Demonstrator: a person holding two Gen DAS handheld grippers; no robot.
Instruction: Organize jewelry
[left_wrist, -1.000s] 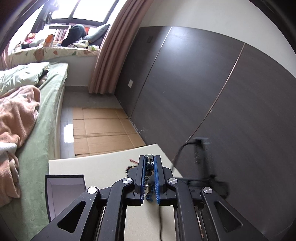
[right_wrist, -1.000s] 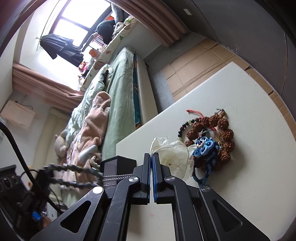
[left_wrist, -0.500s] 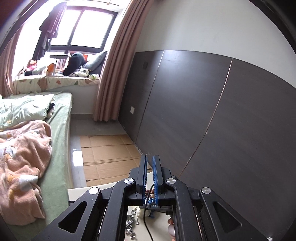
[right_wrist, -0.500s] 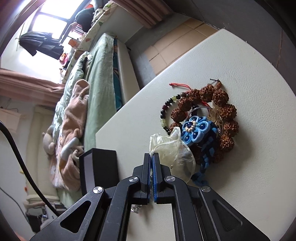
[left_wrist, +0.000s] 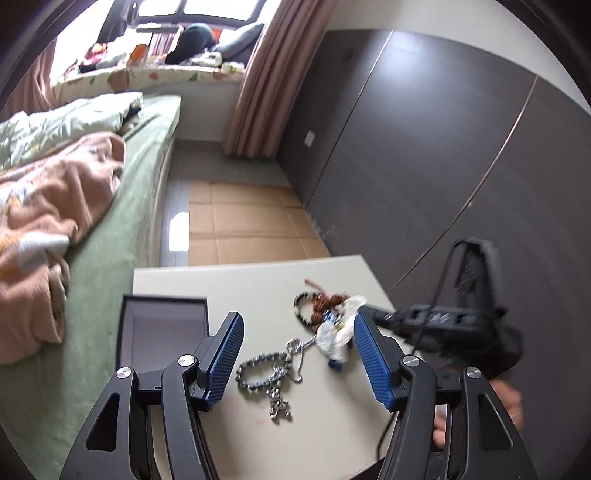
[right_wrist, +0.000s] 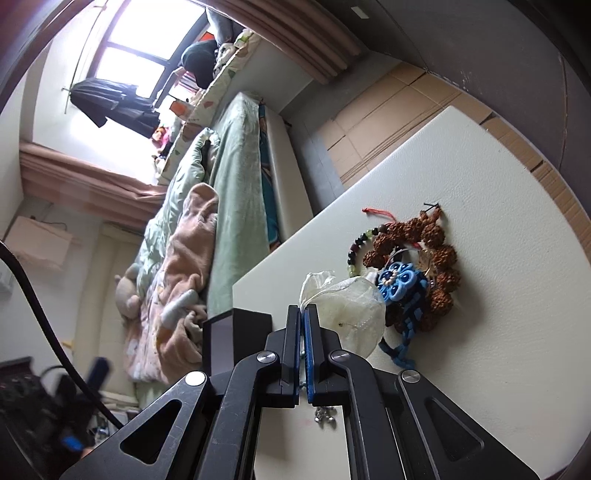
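My left gripper (left_wrist: 297, 354) is open and empty above the white table (left_wrist: 229, 284). Below it lies a silver bead chain with a pendant (left_wrist: 271, 373). Beyond it is a pile of jewelry: a brown seed bracelet (right_wrist: 436, 254), a blue flower piece (right_wrist: 400, 282), a dark bead bracelet (left_wrist: 303, 308) and a sheer pouch (right_wrist: 351, 317). An open black box (left_wrist: 162, 332) stands at the left. My right gripper (right_wrist: 302, 314) is shut at the pouch's neck; it also shows in the left wrist view (left_wrist: 373, 314). Whether it pinches the pouch cannot be told.
A bed with a green sheet (left_wrist: 110, 229) and a pink blanket (left_wrist: 48, 206) runs along the table's left side. A dark wall panel (left_wrist: 424, 155) is on the right. Cardboard (left_wrist: 240, 221) covers the floor beyond the table's far edge.
My left gripper was shut on the silver chain; now it is open and the chain lies on the table. My right gripper stays shut by the pouch.
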